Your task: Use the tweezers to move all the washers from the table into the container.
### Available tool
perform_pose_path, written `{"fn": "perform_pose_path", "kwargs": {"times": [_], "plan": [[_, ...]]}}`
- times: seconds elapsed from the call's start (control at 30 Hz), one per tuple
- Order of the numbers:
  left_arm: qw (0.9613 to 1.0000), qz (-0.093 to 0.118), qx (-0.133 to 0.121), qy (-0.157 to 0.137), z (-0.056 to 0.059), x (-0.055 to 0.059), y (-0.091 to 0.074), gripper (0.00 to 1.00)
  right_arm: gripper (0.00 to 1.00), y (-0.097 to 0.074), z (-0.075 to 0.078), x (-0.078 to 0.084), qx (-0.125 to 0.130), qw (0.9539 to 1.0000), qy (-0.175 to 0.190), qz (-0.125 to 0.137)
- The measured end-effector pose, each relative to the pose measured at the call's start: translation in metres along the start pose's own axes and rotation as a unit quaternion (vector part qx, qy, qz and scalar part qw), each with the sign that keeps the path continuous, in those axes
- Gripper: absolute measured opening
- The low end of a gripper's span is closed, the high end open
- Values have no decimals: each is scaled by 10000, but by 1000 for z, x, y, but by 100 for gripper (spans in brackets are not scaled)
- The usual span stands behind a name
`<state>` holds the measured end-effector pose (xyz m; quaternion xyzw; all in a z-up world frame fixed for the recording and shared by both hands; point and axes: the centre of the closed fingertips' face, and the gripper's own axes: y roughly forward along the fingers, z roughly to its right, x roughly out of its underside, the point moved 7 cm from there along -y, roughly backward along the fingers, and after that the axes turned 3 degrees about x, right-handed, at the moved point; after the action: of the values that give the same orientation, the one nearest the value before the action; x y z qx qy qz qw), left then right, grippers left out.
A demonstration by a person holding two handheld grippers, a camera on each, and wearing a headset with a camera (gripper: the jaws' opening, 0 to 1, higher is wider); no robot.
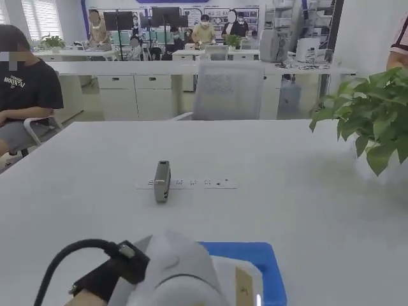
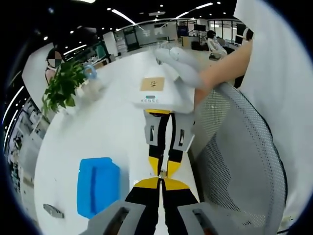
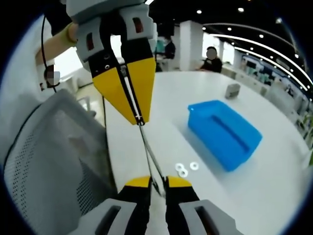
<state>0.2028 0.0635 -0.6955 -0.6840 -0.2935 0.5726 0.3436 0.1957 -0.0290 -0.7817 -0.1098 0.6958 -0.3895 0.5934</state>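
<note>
Clamping thin metal tweezers [image 3: 148, 155]: left tool [image 3: 138, 117], right tool [image 3: 157, 185].

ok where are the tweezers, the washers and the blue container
tweezers [image 3: 148, 152]: right gripper view, middle of the thin shaft
washers [image 3: 183, 173]: right gripper view, nearest washer of three
blue container [image 3: 205, 111]: right gripper view, flat rim

Lightly loaded white table [image 1: 306, 210]
I see a blue container [image 3: 224, 132], three washers [image 3: 183, 172] near it, a small grey box [image 1: 162, 181] farther off.
</note>
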Motion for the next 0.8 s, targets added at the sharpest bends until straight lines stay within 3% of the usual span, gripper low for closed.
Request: {"fn": "perform_pose_path", "kwargs": {"times": [0.27,0.37,0.43,0.5,0.57,0.67,0.77,0.8], "plan": [[9999,-43,63,87,-9,-9,6,0,7,0,4,2,-28,9996,278,94],[9998,21,178,-54,-12,-14,9,0,10,0,5,3,-75,9990,416,105],[9994,50,284,-199,-14,-19,11,0,13,-1,3,0,-175,9974,649,273],[9987,14,350,-375,-17,-23,13,0,18,-7,3,-10,-230,9939,895,608],[9984,9,371,-436,-20,-25,15,0,18,-15,5,-18,-186,9912,1006,845],[9977,31,462,-498,-21,-27,18,0,13,-20,8,-20,-111,9932,855,778],[9974,27,502,-516,-21,-27,19,0,5,-19,11,-10,-99,9983,459,337],[9977,3,476,-474,-21,-26,20,0,4,-17,12,-12,-119,9977,481,463]]}}
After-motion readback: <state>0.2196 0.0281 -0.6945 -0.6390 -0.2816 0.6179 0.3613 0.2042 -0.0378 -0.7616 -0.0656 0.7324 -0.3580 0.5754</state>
